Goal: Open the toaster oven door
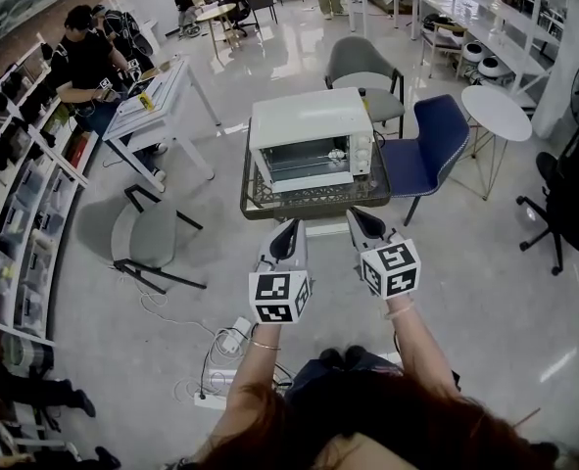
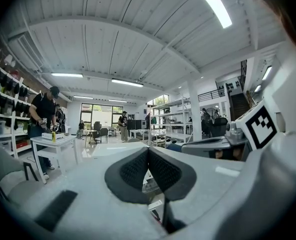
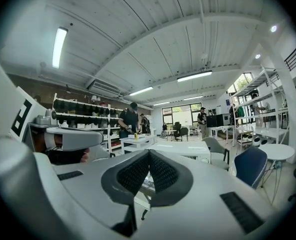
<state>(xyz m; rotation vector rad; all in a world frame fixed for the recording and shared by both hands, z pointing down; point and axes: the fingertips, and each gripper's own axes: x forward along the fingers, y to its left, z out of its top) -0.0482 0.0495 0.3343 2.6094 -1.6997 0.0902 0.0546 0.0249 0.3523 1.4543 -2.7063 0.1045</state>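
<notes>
Two tongs, left gripper (image 1: pixel 290 227) and right gripper (image 1: pixel 357 217), jaws together, empty, touching nothing, just before one toaster oven (image 1: pixel 309 140), door closed.

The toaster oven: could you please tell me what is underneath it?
The toaster oven stands on a small dark-framed table. The part of the tabletop directly beneath it is covered by the oven, so anything lying there cannot be seen.
</notes>
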